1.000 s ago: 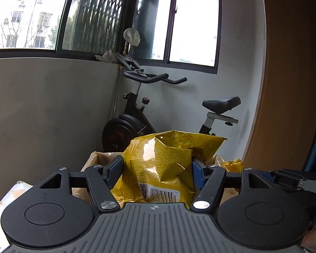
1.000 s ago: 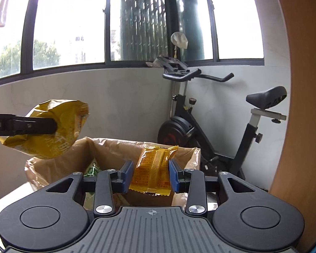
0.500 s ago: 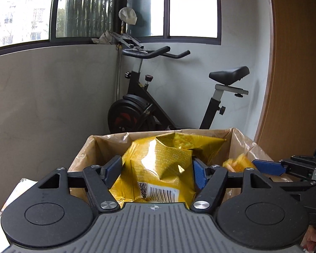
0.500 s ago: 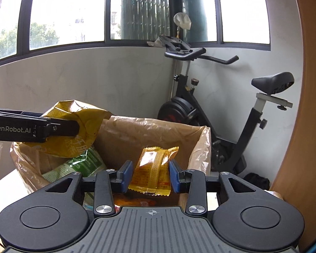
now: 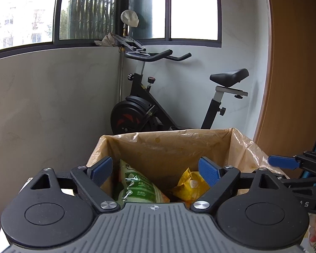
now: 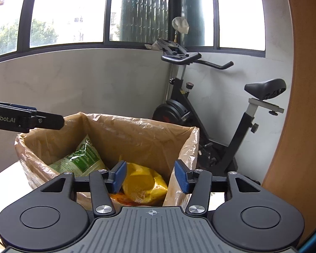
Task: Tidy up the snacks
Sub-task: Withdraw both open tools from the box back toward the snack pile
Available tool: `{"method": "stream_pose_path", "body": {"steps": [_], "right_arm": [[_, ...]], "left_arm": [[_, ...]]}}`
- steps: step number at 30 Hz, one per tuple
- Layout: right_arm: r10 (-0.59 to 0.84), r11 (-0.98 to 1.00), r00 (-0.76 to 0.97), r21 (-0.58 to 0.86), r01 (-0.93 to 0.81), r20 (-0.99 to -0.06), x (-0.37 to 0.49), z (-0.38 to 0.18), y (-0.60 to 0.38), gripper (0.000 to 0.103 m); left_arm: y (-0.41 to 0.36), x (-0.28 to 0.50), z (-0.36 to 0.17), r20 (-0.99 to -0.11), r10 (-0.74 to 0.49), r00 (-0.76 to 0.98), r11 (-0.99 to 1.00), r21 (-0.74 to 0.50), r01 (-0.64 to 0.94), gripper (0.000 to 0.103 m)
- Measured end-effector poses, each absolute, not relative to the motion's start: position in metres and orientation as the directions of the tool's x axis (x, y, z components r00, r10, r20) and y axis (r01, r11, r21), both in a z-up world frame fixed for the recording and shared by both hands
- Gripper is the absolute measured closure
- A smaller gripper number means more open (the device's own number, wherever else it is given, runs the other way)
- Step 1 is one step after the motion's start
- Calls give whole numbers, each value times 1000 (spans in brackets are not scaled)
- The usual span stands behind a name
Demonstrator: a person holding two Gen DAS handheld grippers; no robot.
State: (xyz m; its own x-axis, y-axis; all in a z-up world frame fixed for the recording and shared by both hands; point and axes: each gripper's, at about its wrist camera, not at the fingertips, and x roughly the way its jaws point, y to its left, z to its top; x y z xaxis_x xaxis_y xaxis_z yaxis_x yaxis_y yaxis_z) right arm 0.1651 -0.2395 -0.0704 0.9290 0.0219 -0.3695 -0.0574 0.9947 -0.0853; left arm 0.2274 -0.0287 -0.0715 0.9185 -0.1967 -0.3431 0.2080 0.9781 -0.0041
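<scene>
By the grey wall (image 5: pixel 42 109), over the lined box (image 5: pixel 168 145), the left gripper (image 5: pixel 155 169) and right gripper (image 6: pixel 150 176) have just been opening; both stand apart, empty.

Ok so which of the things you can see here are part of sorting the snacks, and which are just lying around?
Part of the job:
- lined box
- green snack bag
- yellow snack bag
- left gripper, jaws just opened, empty
- right gripper, jaws just opened, empty

Just lying about:
- exercise bike
- rag on the sill
</scene>
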Motion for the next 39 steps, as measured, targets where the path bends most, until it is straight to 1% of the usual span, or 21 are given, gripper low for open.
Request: {"method": "stream_pose_path", "body": {"steps": [14,22,27,31,39], "right_arm": [[16,998,937,-58,-38,-348,110,-65,-242,56],[27,998,933,-48,-47,-358,85,-76,-239,56],[36,998,919,-38,-56,-392,75,-96,-235,56],[37,998,899,-25,-53,-436,69,-118,-235,56],[35,999,823,10,-36,-567,57,-181,-237,56]], "left_arm": [[19,164,-72,-321,-169,932,986,-69,155,13],[36,133,-87,-327,-157,932,987,-83,137,13],[41,119,-110,-360,-154,920,988,-85,132,13],[43,111,-133,-405,-157,901,987,-81,136,13],[38,105,-176,-468,-166,868,986,-76,148,13]]}}
